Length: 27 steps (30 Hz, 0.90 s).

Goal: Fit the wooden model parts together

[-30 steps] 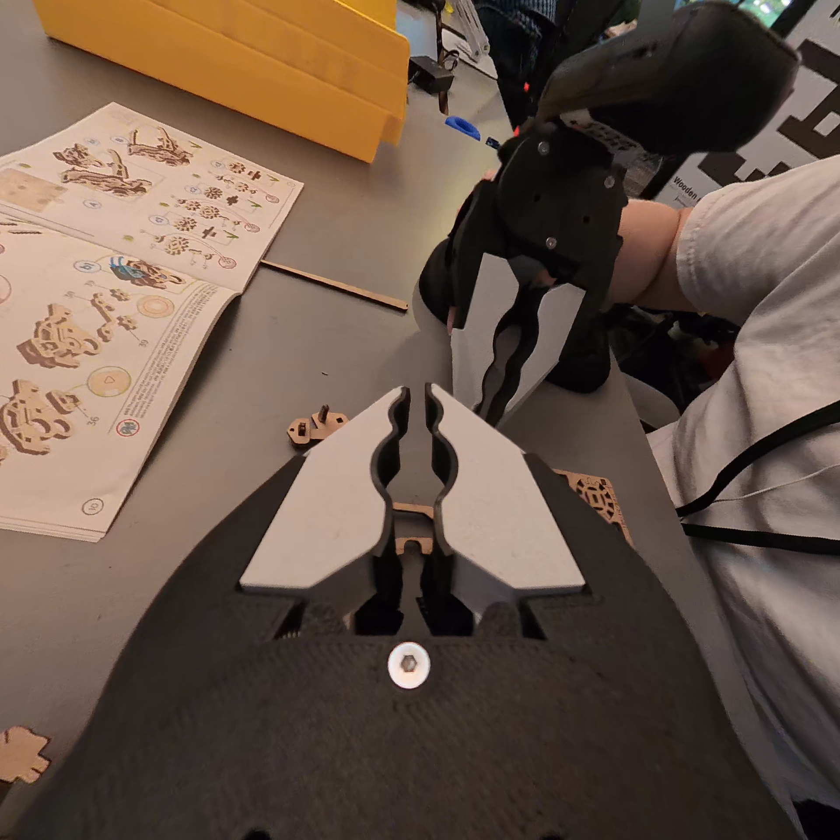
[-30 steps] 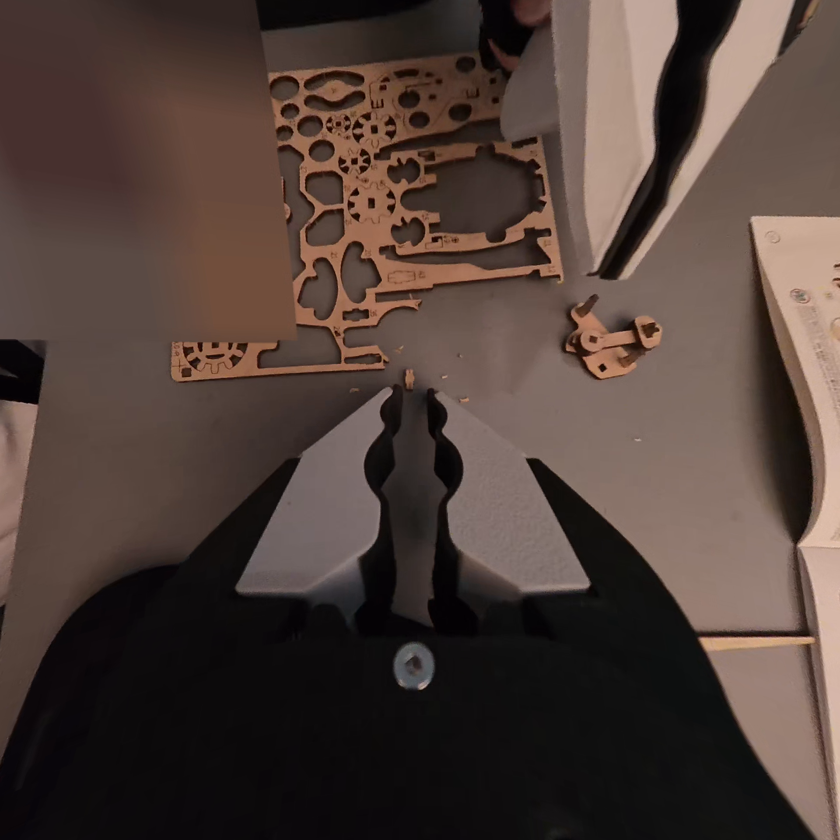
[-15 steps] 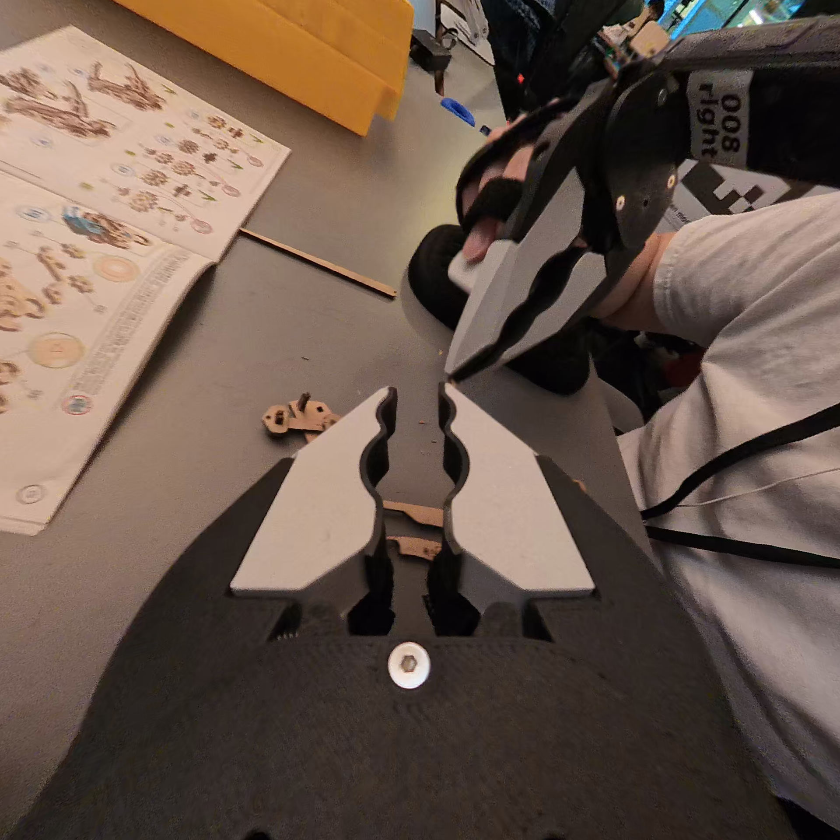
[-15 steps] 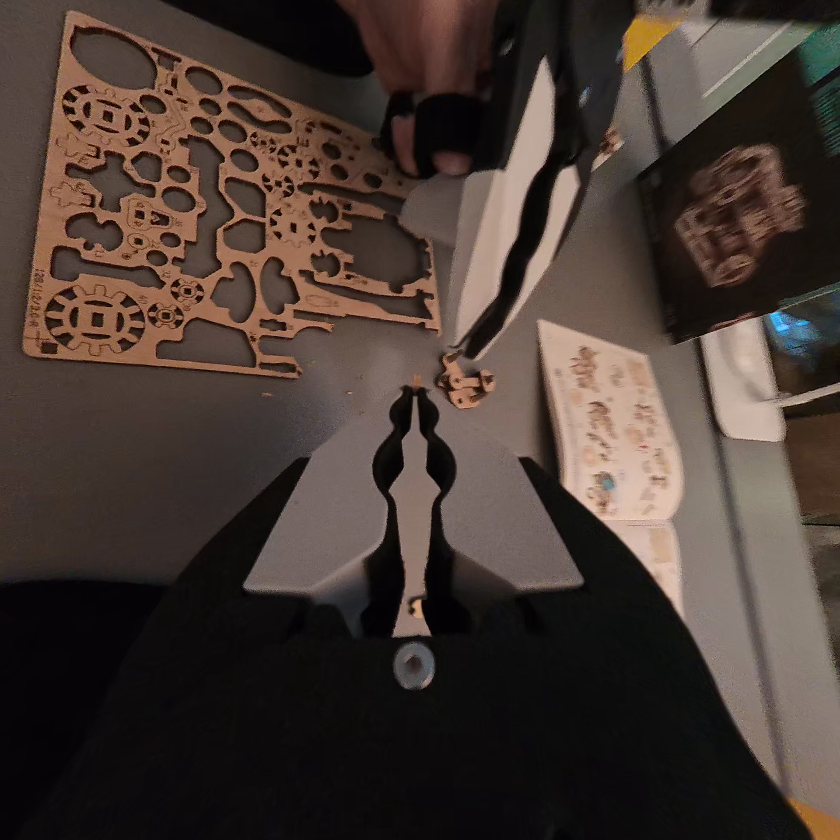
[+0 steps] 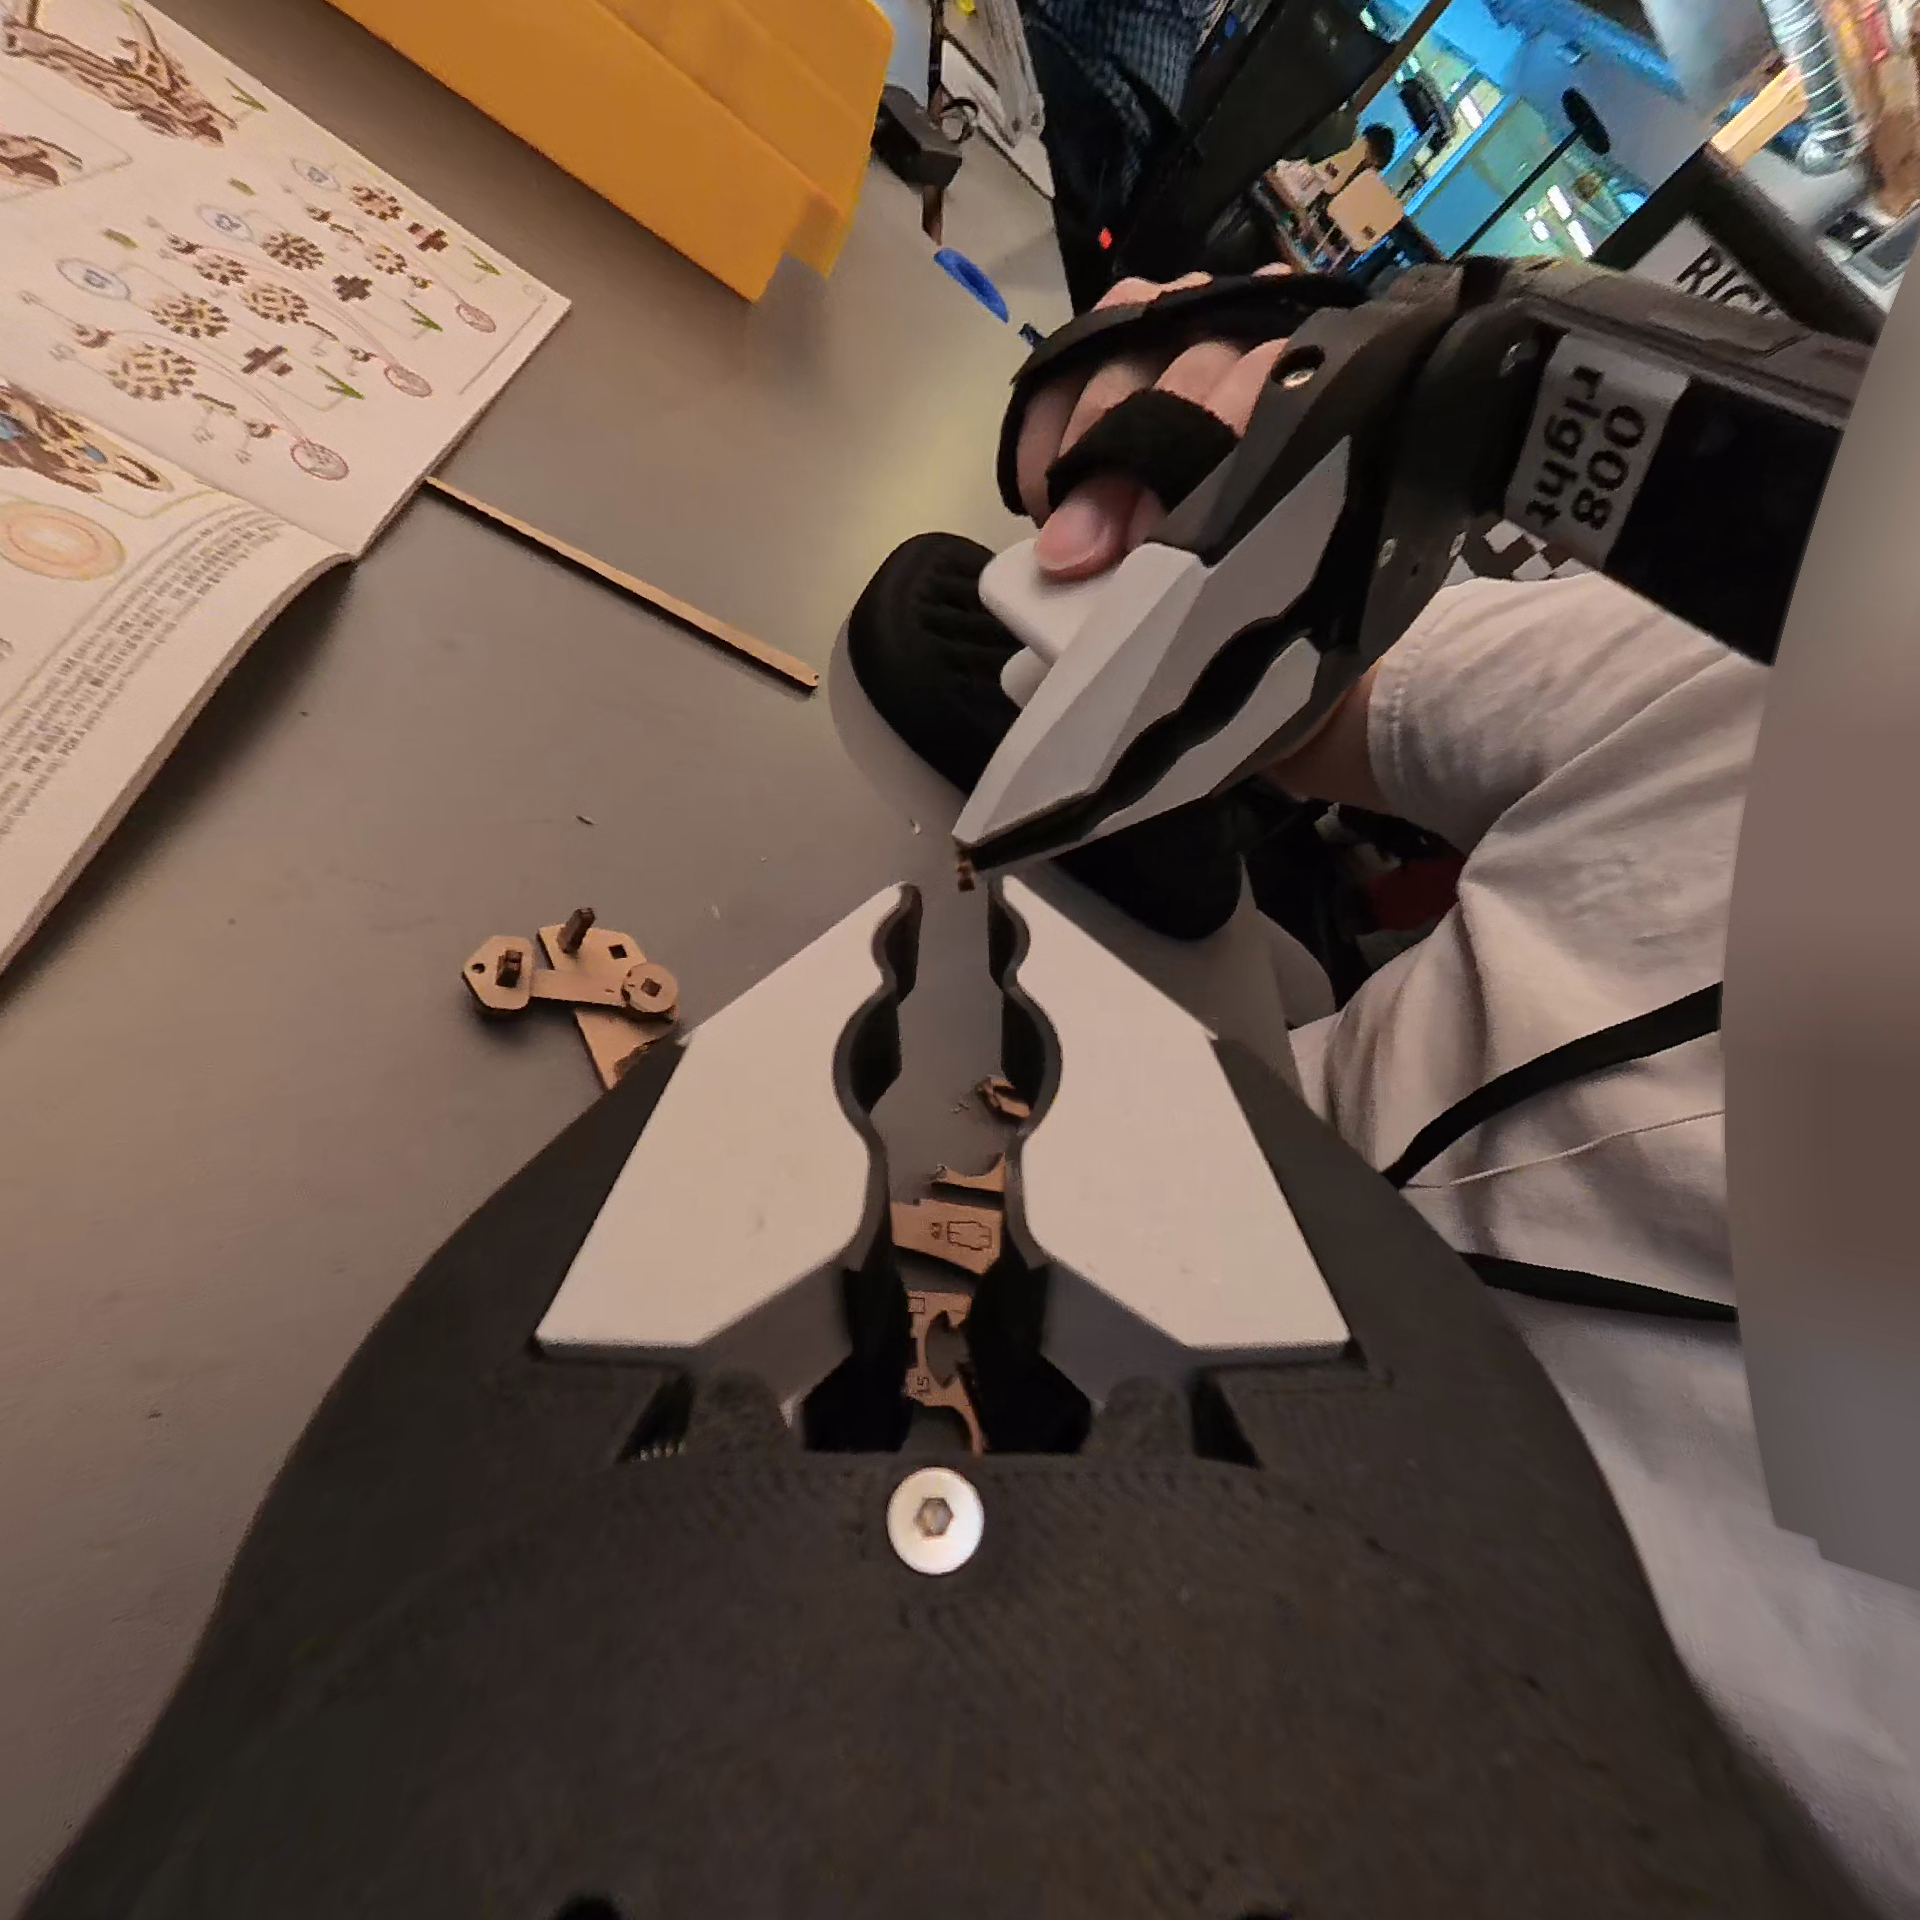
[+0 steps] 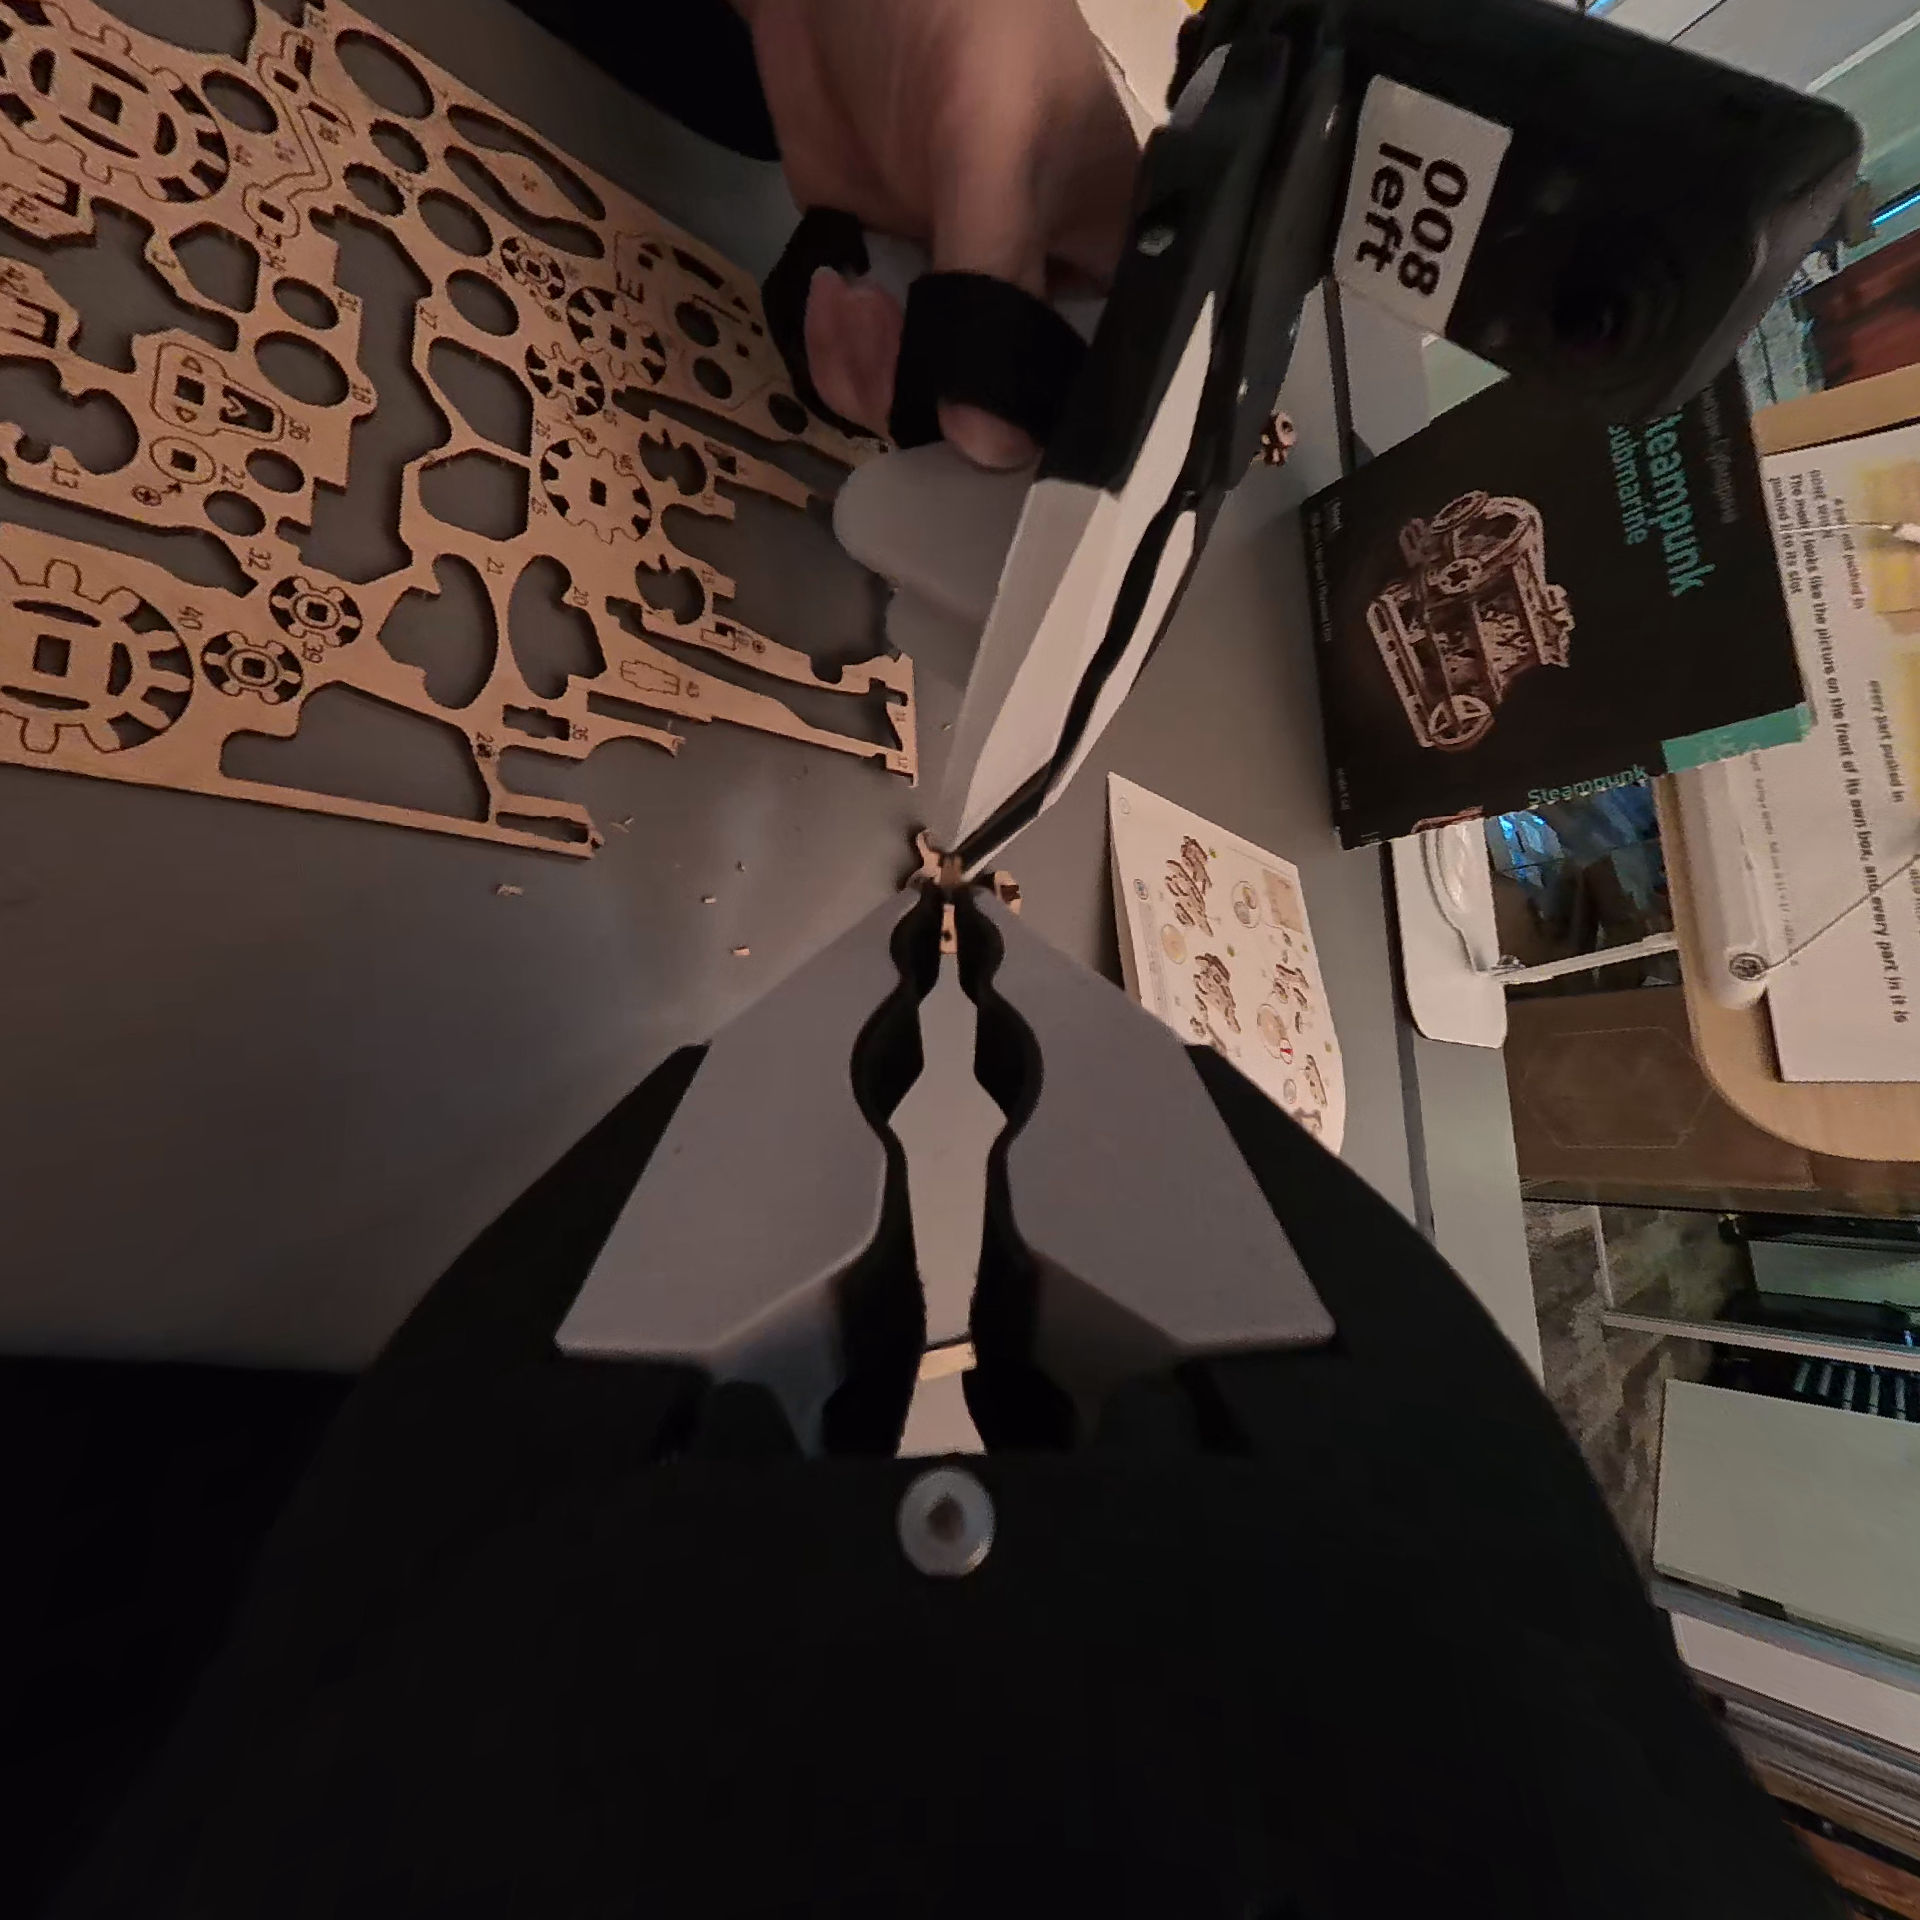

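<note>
My right gripper (image 6: pixel 948 906) is shut on a tiny wooden peg (image 6: pixel 948 928) pinched at its tips. It also shows in the left wrist view (image 5: pixel 968 858), coming in from the upper right with the peg (image 5: pixel 964 879) hanging from its tips. My left gripper (image 5: pixel 954 902) is slightly open and empty, its tips just under the peg. In the right wrist view the left gripper (image 6: pixel 961 850) comes down from above, tip to tip with mine. A small wooden assembly (image 5: pixel 569 982) lies on the table left of the left gripper and is mostly hidden in the right wrist view.
A punched wooden parts sheet (image 6: pixel 312 499) lies flat on the grey table (image 5: pixel 312 1143). An open instruction booklet (image 5: pixel 187 395) lies at the left, with a thin wooden stick (image 5: pixel 623 582) beside it and a yellow bin (image 5: pixel 675 114) behind. A black kit box (image 6: pixel 1538 623) stands nearby. Left and right tips are no more than a few centimetres apart. From the left gripper's tips to the thin wooden stick (image 5: pixel 623 582) is close to 12 centimetres.
The right gripper closed on the tiny peg from the table and swung it up to the left gripper's tips. The left gripper's jaws opened a little wider.
</note>
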Each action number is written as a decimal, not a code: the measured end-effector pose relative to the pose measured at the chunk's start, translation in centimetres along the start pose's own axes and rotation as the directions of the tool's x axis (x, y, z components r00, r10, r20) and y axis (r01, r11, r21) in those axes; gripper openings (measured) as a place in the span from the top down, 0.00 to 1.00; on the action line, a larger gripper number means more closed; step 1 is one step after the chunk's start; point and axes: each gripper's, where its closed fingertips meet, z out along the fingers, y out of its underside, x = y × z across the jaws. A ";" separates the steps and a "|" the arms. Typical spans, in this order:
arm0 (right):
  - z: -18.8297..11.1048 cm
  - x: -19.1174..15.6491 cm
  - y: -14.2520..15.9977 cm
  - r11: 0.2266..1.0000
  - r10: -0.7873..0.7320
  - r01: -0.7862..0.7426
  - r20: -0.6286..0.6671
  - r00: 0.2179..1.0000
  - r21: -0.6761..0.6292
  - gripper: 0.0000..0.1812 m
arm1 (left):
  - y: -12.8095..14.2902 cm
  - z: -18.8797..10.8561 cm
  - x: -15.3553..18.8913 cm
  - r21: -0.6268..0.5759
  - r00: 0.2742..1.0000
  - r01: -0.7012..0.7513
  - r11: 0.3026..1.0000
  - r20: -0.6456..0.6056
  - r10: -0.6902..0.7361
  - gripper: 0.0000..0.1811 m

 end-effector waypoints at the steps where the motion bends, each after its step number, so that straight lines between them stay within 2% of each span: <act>1: 0.0 -0.1 -0.1 1.000 0.001 -0.001 0.009 1.000 0.001 1.00 | 0.0 0.0 0.0 -0.003 1.000 -0.006 1.000 0.006 0.006 0.94; 7: 0.2 0.1 -0.2 1.000 0.001 -0.001 -0.015 1.000 0.002 1.00 | 0.1 0.1 0.1 -0.009 1.000 -0.015 1.000 0.004 0.015 1.00; 9: 0.1 0.5 -0.4 0.995 0.089 -0.088 -0.008 0.996 0.045 0.98 | -0.3 -0.1 0.1 0.008 0.999 -0.044 0.999 0.019 0.044 1.00; 10: -0.1 0.6 -0.5 0.978 0.188 -0.190 0.030 0.982 0.083 0.94 | -0.6 -0.3 0.1 0.027 0.998 -0.061 0.998 0.028 0.060 1.00; 12: -0.7 1.4 -1.0 0.870 0.440 -0.460 0.143 0.887 0.176 0.89 | -1.3 -0.6 0.5 0.068 0.996 -0.091 0.994 0.021 0.089 1.00; 14: -1.7 2.6 -1.8 0.666 0.633 -0.700 0.301 0.713 0.258 0.90 | -2.1 -0.9 1.0 0.112 0.991 -0.131 0.985 0.018 0.130 1.00; 16: -2.4 2.9 -2.1 0.519 0.687 -0.814 0.439 0.579 0.261 0.91 | -2.5 -1.1 1.3 0.131 0.981 -0.193 0.972 0.045 0.189 1.00; 17: -2.5 3.2 -2.0 0.480 0.702 -0.838 0.459 0.544 0.259 0.91 | -2.7 -1.2 1.4 0.132 0.974 -0.223 0.966 0.063 0.217 1.00; 21: -2.2 3.6 -1.5 0.455 0.731 -0.850 0.434 0.527 0.265 0.94 | -3.0 -1.2 1.8 0.142 0.955 -0.290 0.946 0.097 0.279 1.00; 25: -1.8 3.3 -1.9 0.394 0.735 -0.888 0.499 0.460 0.238 0.97 | -3.0 -1.3 1.9 0.146 0.950 -0.309 0.940 0.100 0.297 1.00; 27: -1.8 3.3 -1.9 0.384 0.732 -0.892 0.511 0.451 0.237 0.98 | -3.1 -1.3 1.8 0.146 0.948 -0.312 0.939 0.107 0.298 1.00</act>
